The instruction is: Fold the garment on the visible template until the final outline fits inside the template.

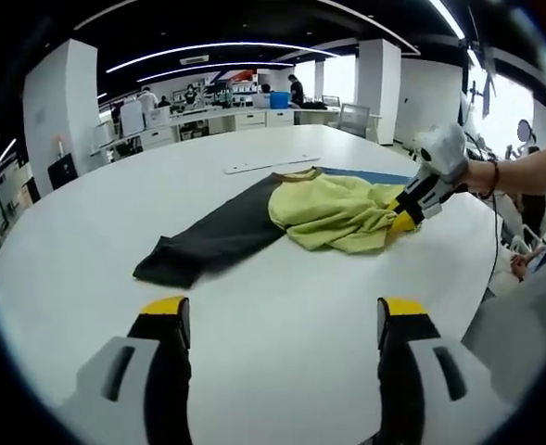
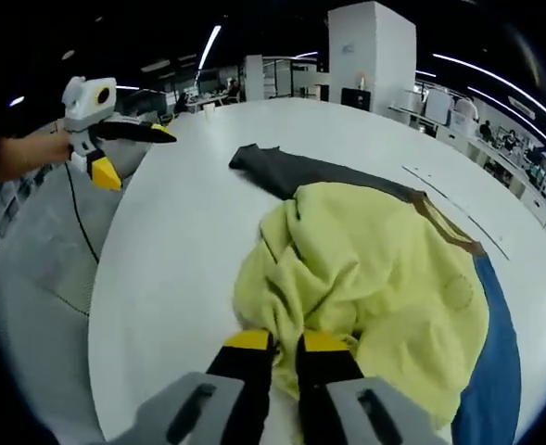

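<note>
right gripper [image 2: 284, 341] pinching garment [image 2: 365, 278] hem | left gripper [image 1: 282, 311] spread, off-cloth

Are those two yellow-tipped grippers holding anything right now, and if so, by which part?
The right gripper is shut on the near edge of the yellow garment. The left gripper is open over the white table, holding nothing.

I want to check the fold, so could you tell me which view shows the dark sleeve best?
The left gripper view: the dark sleeve lies stretched out across the white table, seen end to end. In the right gripper view it is farther off, partly behind the yellow-green garment.
</note>
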`<state>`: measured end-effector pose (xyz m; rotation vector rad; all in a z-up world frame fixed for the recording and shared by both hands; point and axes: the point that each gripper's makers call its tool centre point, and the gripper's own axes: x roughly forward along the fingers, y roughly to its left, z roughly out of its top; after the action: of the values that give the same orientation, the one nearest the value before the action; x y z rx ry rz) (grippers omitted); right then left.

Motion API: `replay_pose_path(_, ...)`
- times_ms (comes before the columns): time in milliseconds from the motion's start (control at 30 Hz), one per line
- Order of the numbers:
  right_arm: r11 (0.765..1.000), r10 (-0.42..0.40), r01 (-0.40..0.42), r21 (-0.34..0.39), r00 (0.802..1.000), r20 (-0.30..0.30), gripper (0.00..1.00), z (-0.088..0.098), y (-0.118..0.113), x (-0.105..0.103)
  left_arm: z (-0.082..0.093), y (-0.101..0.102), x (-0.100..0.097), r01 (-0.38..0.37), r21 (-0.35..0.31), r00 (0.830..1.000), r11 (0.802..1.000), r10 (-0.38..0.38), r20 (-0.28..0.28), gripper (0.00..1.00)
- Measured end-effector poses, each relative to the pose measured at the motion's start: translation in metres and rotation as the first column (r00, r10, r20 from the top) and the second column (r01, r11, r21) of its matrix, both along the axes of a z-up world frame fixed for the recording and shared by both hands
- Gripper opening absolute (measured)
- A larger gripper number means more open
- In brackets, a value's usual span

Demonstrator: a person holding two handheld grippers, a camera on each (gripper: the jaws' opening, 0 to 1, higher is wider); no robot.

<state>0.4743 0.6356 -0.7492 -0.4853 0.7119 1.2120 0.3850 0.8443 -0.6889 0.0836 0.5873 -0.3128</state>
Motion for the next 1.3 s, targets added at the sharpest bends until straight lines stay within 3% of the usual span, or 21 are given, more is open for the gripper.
replay_pose_path(167, 1.0, 0.017, -0.017, 0.024, 0.999, 0.03, 0.05, 0.027, 0.004, 0.005, 0.001, 0.001, 0.0, -0.007, -0.005, 1.0, 1.0, 0.007, 0.002, 0.78)
replay_pose_path(367, 0.997, 0.002, -0.009, 0.074, 0.996, 0.094, 0.04, 0.067, 0.012, 0.026, 0.002, 0.0, 0.0, -0.001, -0.003, 1.0, 1.0, 0.001, 0.004, 0.77)
replay_pose_path(567, 0.995, -0.042, 0.031, 0.099, 0.993, 0.107, 0.04, 0.081, 0.017, 0.05, 0.001, -0.002, -0.001, 0.001, -0.011, 1.0, 1.0, -0.001, 0.004, 0.75)
replay_pose_path(933, 0.985, -0.143, 0.135, 0.11, 0.987, 0.067, 0.04, 0.072, 0.02, 0.093, -0.004, -0.002, 0.0, -0.003, -0.019, 1.0, 1.0, 0.003, -0.01, 0.73)
replay_pose_path(1300, 0.968, -0.249, 0.247, 0.054, 0.968, 0.04, 0.04, 0.031, 0.016, 0.137, -0.009, -0.006, 0.005, -0.001, -0.038, 1.0, 0.999, 0.0, -0.017, 0.71)
